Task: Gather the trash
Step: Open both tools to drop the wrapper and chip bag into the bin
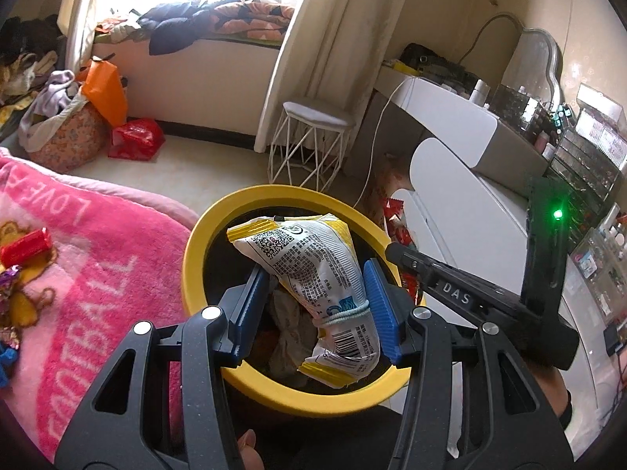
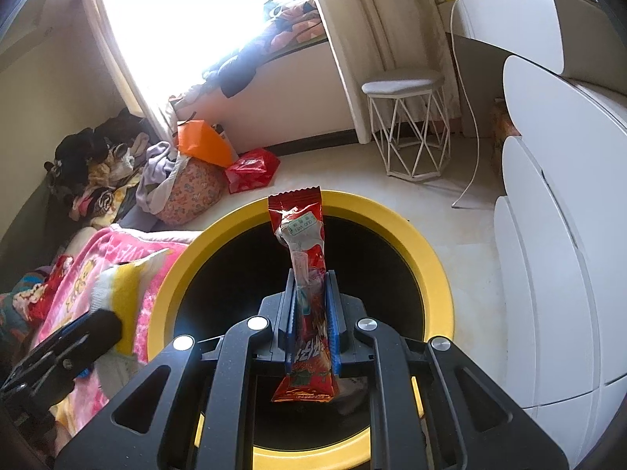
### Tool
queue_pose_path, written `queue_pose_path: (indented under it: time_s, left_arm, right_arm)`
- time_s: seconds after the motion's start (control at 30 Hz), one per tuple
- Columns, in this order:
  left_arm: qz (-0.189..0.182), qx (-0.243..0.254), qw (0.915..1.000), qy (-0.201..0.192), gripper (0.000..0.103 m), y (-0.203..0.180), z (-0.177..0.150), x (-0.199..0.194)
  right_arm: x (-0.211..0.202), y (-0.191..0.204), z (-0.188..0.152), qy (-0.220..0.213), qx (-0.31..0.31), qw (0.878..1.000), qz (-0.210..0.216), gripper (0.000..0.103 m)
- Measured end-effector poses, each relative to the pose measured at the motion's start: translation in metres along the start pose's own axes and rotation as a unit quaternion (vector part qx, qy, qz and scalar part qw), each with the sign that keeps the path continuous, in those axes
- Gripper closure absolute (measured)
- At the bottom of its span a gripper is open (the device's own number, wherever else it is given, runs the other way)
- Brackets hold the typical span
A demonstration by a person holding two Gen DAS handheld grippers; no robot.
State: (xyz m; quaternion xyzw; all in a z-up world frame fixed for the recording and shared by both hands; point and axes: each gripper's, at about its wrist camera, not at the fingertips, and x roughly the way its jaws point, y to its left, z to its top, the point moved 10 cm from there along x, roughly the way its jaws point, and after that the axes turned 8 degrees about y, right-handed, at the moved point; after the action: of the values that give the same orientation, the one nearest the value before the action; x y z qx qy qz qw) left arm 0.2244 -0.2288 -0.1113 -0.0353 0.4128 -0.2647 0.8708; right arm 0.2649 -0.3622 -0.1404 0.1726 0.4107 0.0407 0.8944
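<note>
A round bin with a yellow rim [image 1: 196,243] stands on the floor beside the bed; it also shows in the right wrist view [image 2: 435,258]. My left gripper [image 1: 313,305] is over the bin's mouth, its jaws apart with a white and yellow snack bag [image 1: 309,262] between them; the bag touches the right pad, and a gap shows at the left pad. My right gripper [image 2: 311,309] is shut on a red snack wrapper [image 2: 299,235] and holds it upright over the bin. The right gripper's body shows at the right in the left wrist view [image 1: 470,293].
A pink blanket [image 1: 78,258] on the bed at left carries a red wrapper [image 1: 25,246] and other small wrappers. A white wire stool [image 1: 309,145], a white dresser [image 1: 482,211], a red bag [image 1: 137,139] and a clothes pile [image 2: 102,176] stand around the floor.
</note>
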Motion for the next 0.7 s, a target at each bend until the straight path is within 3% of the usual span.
queue_pose_path:
  time_s: [0.43, 0.6, 0.63, 0.7]
  left_arm:
    - [0.007, -0.025, 0.9993, 0.028, 0.06, 0.018, -0.001, 0.03]
    - [0.006, -0.029, 0.9992, 0.028, 0.058, 0.019, 0.004, 0.032]
    - [0.005, -0.03, 0.9992, 0.027, 0.057, 0.018, 0.005, 0.031]
    - [0.001, -0.029, 0.9993, 0.021, 0.044, 0.017, 0.007, 0.029]
  right_arm:
    - [0.01, -0.008, -0.004, 0.025, 0.006, 1.0, 0.007, 0.087]
    - [0.009, -0.012, -0.004, 0.023, 0.014, 1.0, 0.009, 0.075]
    - [0.008, -0.013, -0.003, 0.023, 0.017, 1.0, 0.009, 0.072]
    - [0.006, -0.015, -0.003, 0.019, 0.021, 1.0, 0.008, 0.067]
